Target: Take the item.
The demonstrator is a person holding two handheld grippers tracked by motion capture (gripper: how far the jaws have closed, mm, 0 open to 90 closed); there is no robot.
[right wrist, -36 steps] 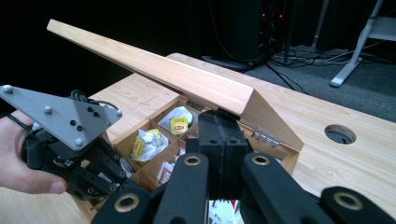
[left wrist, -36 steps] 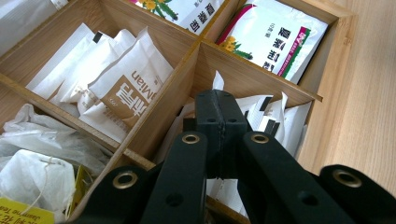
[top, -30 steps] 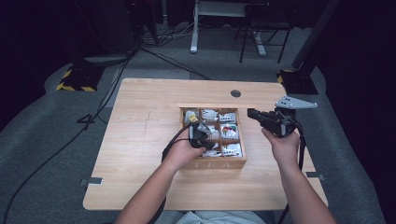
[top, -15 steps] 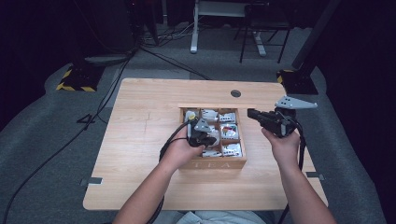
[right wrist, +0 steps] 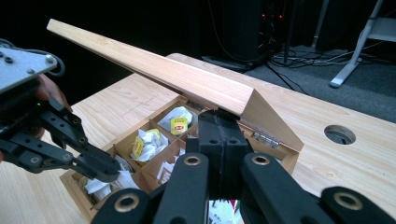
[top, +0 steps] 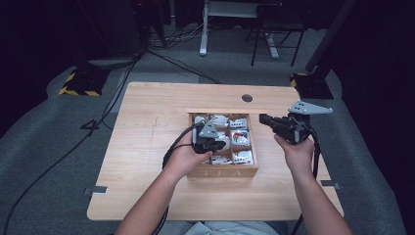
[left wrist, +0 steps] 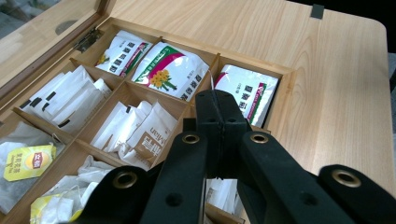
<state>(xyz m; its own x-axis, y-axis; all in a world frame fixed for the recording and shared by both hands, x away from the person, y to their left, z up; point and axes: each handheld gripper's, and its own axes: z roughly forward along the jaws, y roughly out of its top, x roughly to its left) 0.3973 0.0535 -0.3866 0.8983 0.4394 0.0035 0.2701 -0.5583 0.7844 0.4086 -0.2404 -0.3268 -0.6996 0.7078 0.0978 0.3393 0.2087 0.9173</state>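
A wooden tea box stands on the table, its compartments filled with tea bags. Its lid is raised at a slant. My right gripper is at the box's right side, jaws shut, with the tips right under the lid's front edge. My left gripper hovers over the box's middle compartments with its jaws shut. In the left gripper view a thin white edge shows at the tips, and I cannot tell whether it is pinched. In the right gripper view the left gripper hangs just above white packets.
The box sits right of centre on a light wooden table with a round hole behind it. Bare tabletop lies to the left and front. Cables, a stand and a yellow-black striped base are on the floor beyond.
My left gripper has lifted a little above the box compartments. The right gripper and the lid have stayed put.
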